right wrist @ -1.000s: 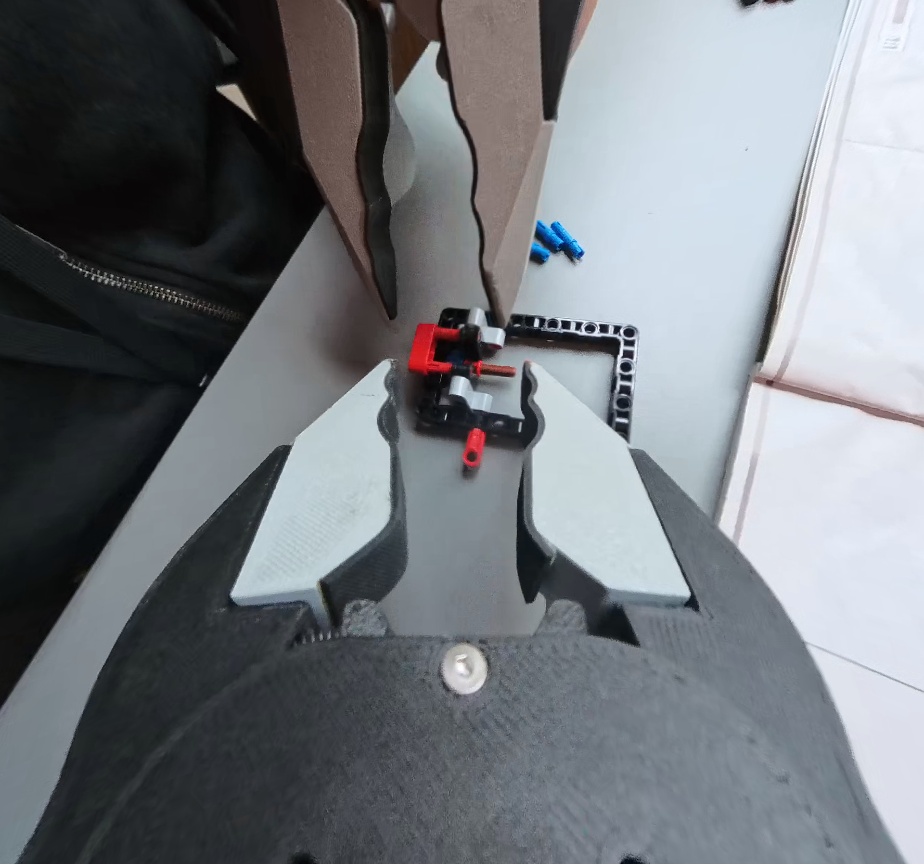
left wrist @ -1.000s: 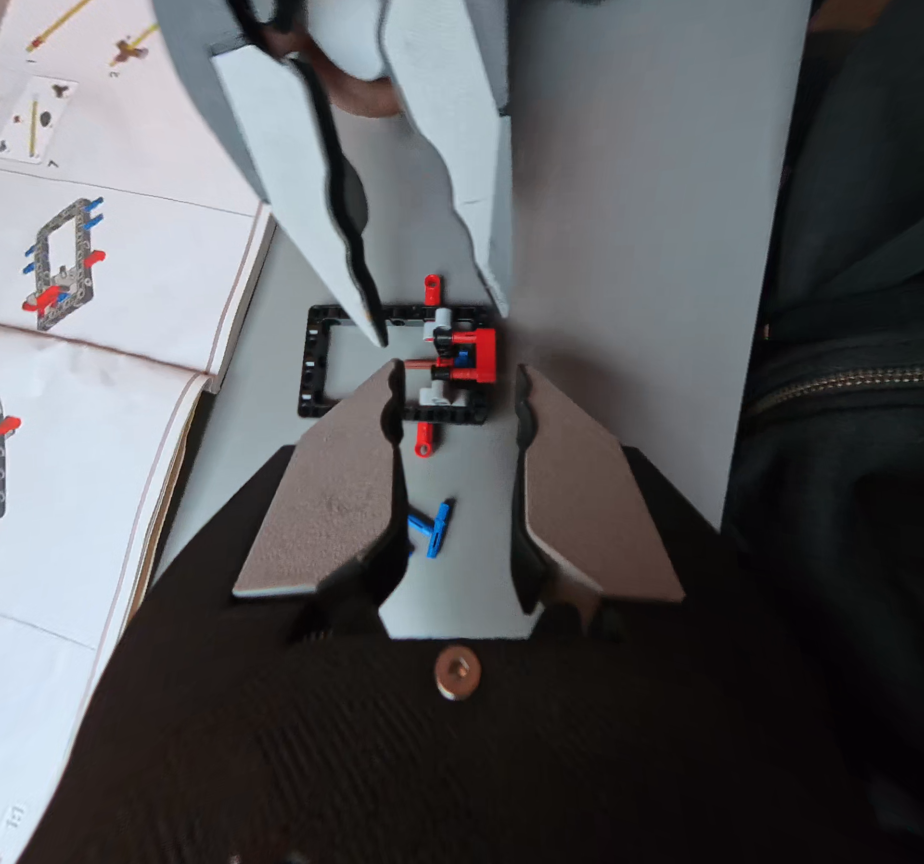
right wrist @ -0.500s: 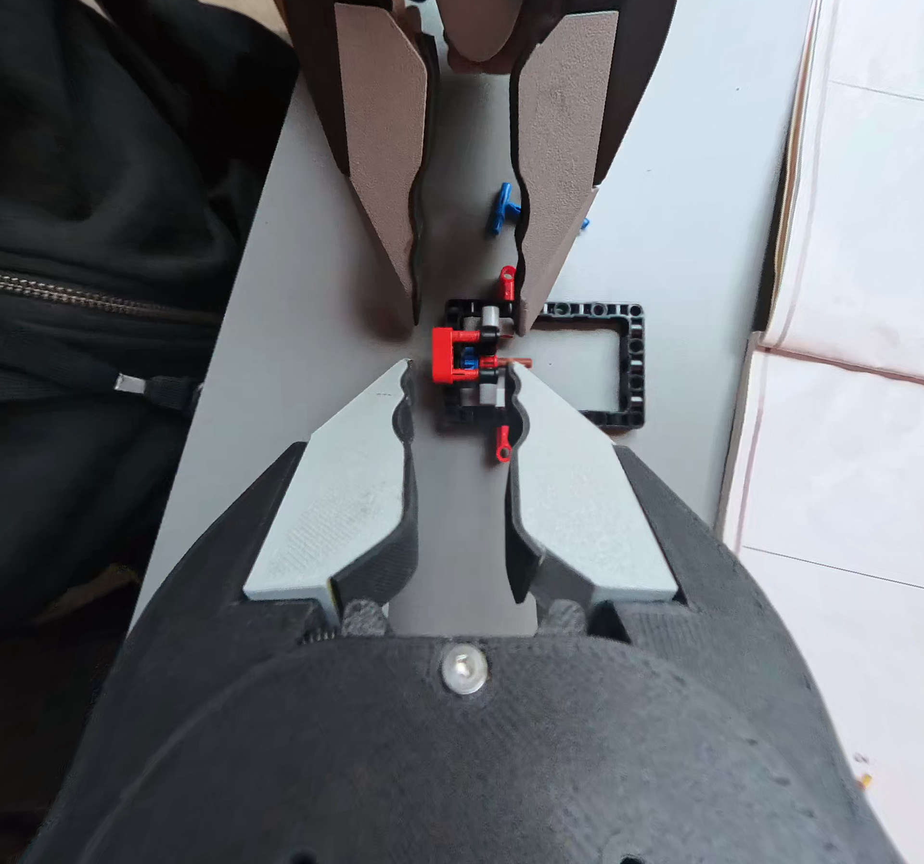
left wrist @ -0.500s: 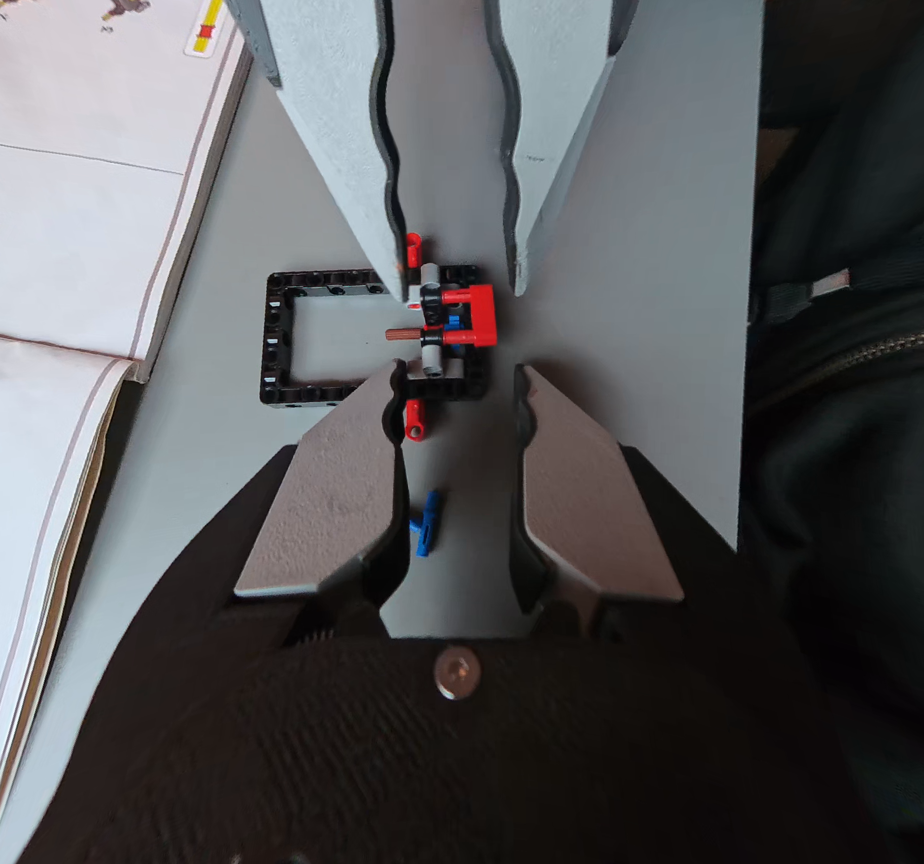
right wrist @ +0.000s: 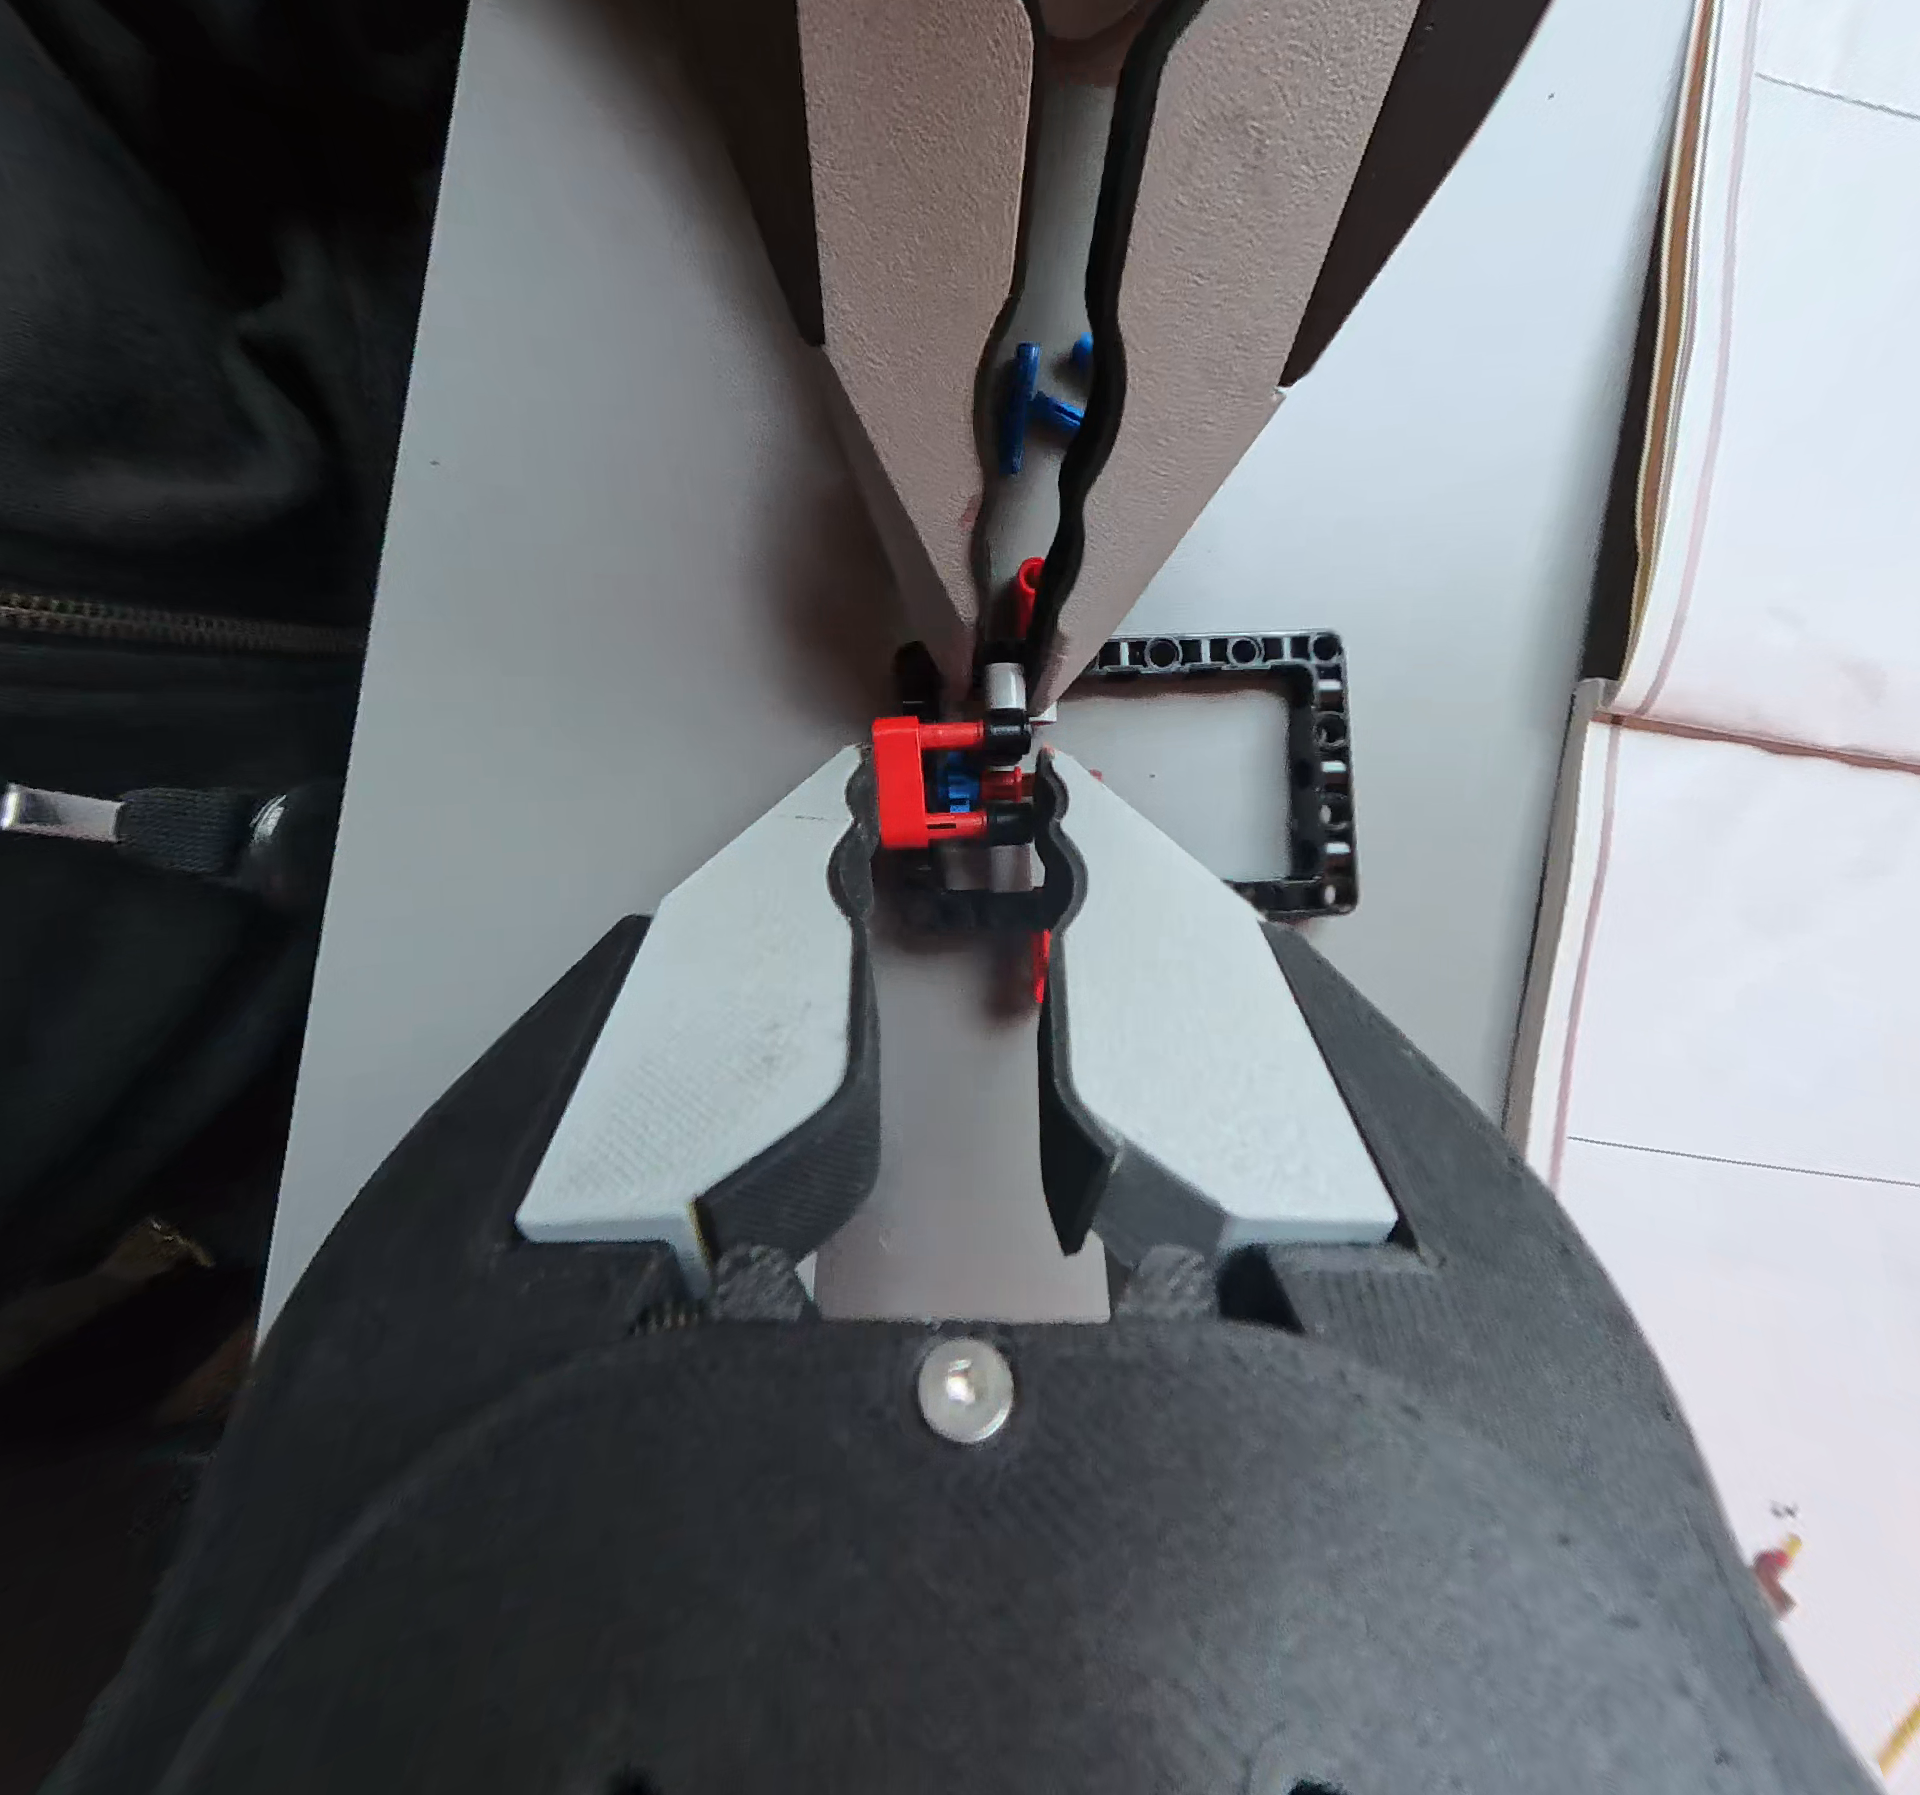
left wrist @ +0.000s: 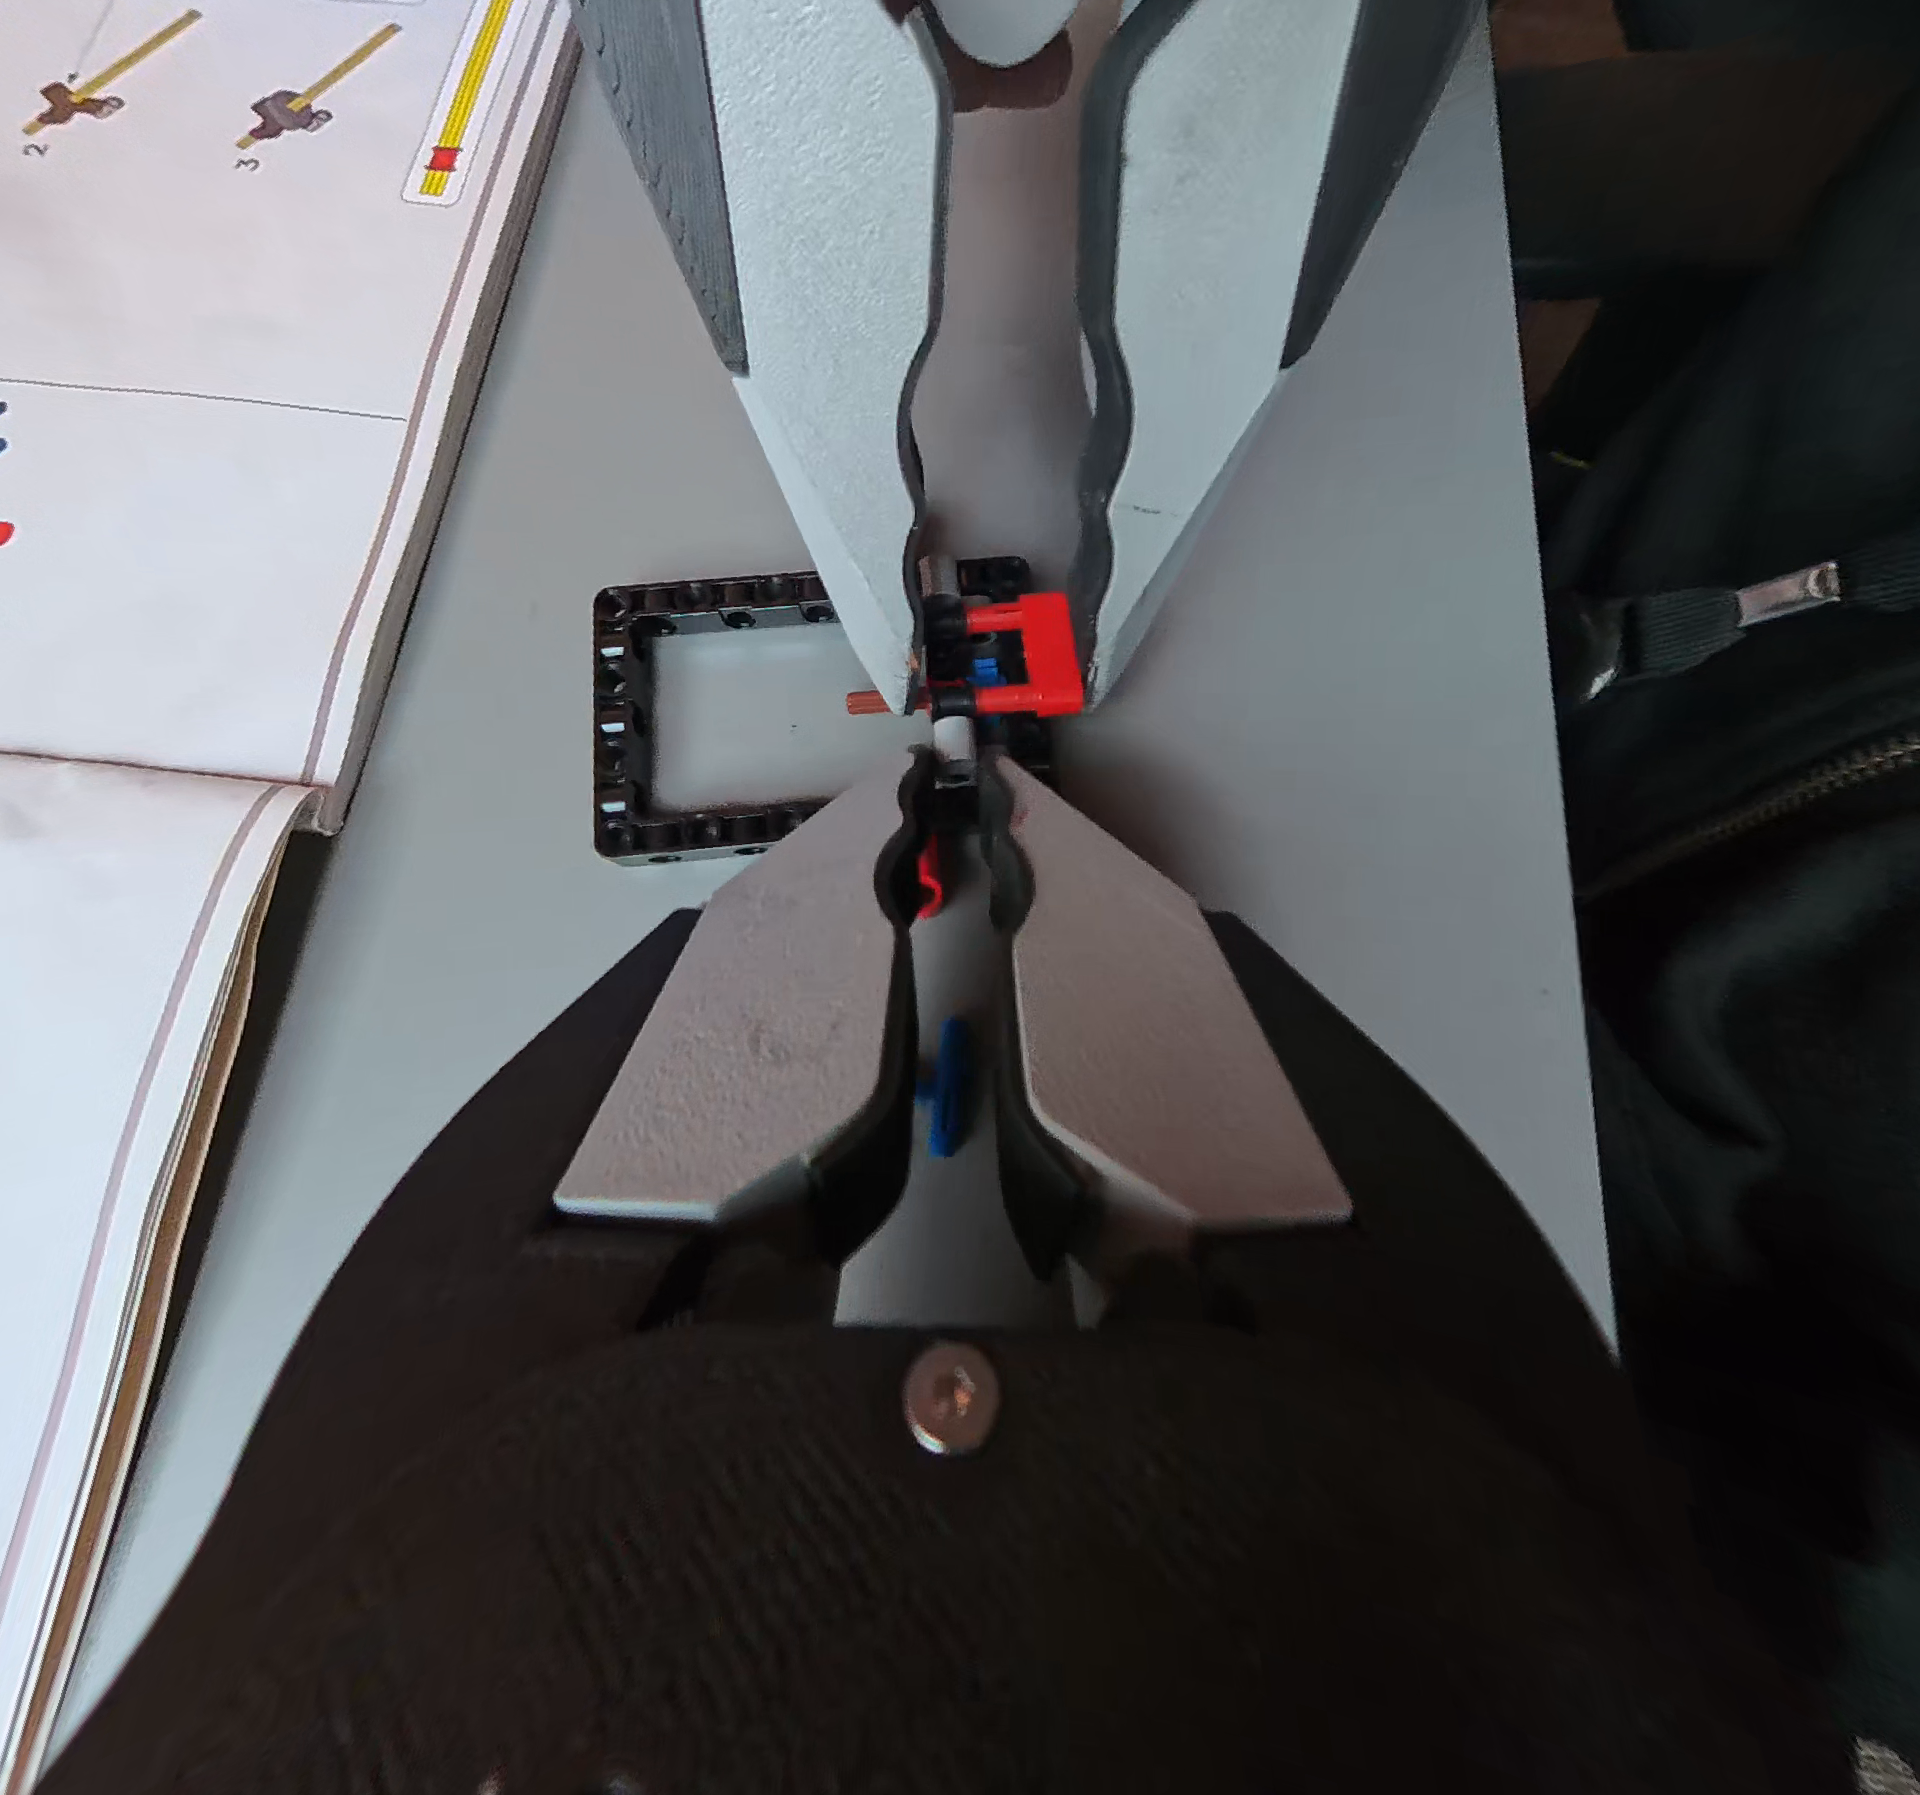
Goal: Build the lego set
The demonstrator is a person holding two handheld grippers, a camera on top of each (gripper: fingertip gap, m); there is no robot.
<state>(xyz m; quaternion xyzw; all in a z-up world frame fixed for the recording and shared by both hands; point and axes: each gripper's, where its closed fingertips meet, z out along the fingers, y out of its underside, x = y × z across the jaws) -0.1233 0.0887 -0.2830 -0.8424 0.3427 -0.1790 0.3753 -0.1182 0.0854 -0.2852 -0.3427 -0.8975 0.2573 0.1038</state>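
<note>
The black lego frame (left wrist: 623,706) is lying on the grey desk (left wrist: 1299,810). The left gripper (left wrist: 951,789) is pinching the frame's grey connector (left wrist: 954,743); the right gripper (right wrist: 956,789) is closing narrowly around its red bracket (right wrist: 899,784).

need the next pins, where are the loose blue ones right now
In the left wrist view the loose blue pins lie on the grey table, between the left hand-held gripper fingers, just behind the black frame.

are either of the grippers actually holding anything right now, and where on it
Both grip the lego assembly on the table. The left hand-held gripper pinches its near end at the grey connector; the right hand-held gripper clamps across the red piece and black pins.
</note>
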